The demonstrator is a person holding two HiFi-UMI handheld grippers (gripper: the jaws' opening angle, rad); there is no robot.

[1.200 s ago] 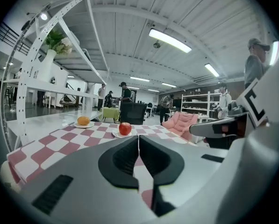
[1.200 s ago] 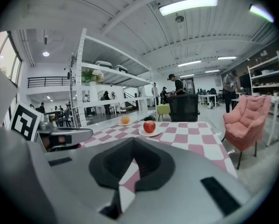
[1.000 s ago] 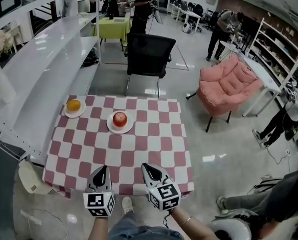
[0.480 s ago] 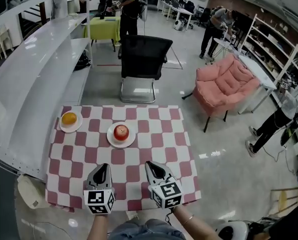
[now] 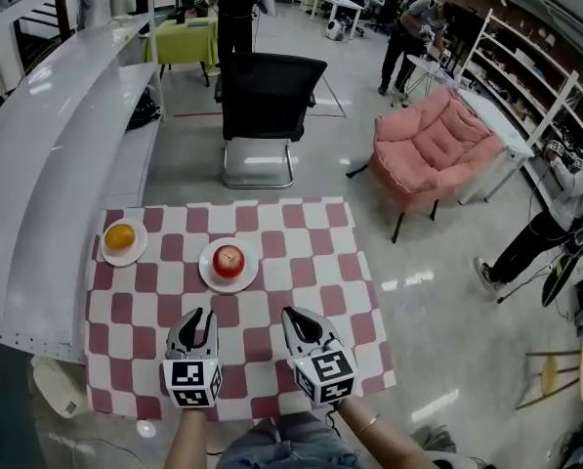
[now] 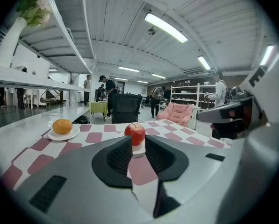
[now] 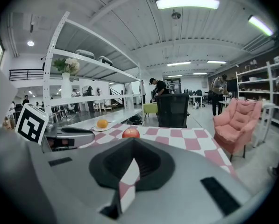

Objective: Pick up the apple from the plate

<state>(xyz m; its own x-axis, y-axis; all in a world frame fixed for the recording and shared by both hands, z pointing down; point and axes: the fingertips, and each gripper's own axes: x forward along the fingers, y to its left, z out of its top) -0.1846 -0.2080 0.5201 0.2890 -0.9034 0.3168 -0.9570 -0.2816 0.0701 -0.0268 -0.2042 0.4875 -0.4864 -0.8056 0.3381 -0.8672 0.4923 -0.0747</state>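
A red apple (image 5: 229, 258) sits on a small white plate (image 5: 209, 274) near the middle of the checkered table (image 5: 306, 262). My left gripper (image 5: 199, 316) hovers over the table just short of the plate, slightly left of it. Its jaws are opening, a narrow gap with nothing between them. In the left gripper view the apple (image 6: 135, 133) shows straight ahead through that gap, beyond the left gripper (image 6: 138, 143). My right gripper (image 5: 293, 315) is beside it to the right, shut and empty. The right gripper (image 7: 133, 142) sees the apple (image 7: 131, 133) ahead, slightly left.
An orange (image 5: 120, 236) lies on a second white plate (image 5: 106, 253) at the table's far left. A black chair (image 5: 267, 96) stands behind the table, a pink sofa (image 5: 433, 149) to the right, a long white shelf (image 5: 37, 145) along the left. People stand in the background.
Both grippers have moved forward over the table toward the apple's plate. The left jaws, shut before, now stand slightly apart.
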